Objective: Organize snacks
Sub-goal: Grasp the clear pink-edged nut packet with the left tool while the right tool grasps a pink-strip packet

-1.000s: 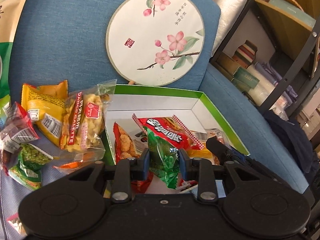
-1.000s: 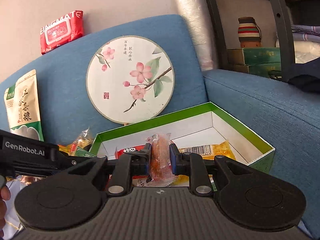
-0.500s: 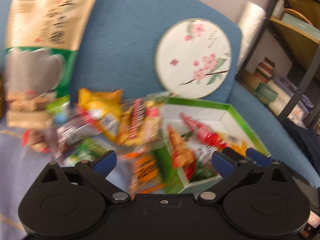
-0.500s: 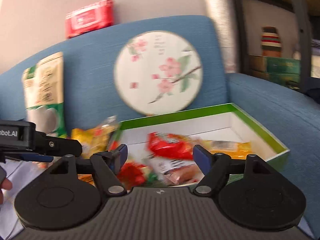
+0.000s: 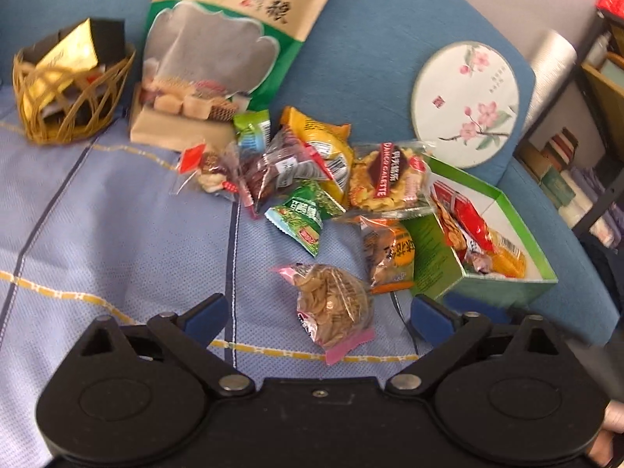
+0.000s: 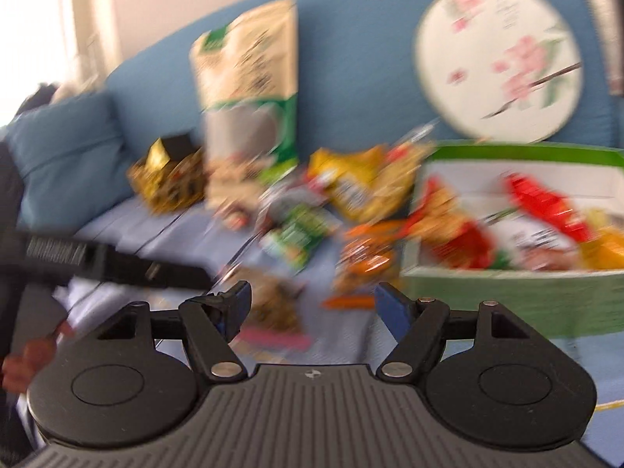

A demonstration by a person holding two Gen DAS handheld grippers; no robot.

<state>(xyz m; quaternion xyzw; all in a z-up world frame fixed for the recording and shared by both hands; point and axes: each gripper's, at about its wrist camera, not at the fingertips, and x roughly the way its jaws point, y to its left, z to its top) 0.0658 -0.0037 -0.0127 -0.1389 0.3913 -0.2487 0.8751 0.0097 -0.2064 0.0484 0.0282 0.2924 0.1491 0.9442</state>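
Starting at the far left of the left wrist view, a woven wicker basket (image 5: 58,89) of gold and black packets sits on the pale blue checked cloth (image 5: 97,234), with a tall beige and green stand-up pouch (image 5: 230,39) leaning on the blue sofa back beside it. Right of these lies a loose heap of snack packets: a dark red clear-wrapped packet (image 5: 273,173), a yellow bag (image 5: 319,148), a green pea packet (image 5: 306,214), a clear biscuit packet with a brown label (image 5: 390,179) and an orange packet (image 5: 388,253) against the green cardboard box (image 5: 436,257), which already holds red and yellow packets. A clear pink-edged packet of seeds (image 5: 331,306) lies nearest, between the spread blue pads of the left gripper (image 5: 316,314), untouched. The round flower-painted fan (image 5: 466,103) leans behind the box. In the blurred right wrist view, the right gripper (image 6: 312,304) also stands wide and empty, above the cloth near the box.
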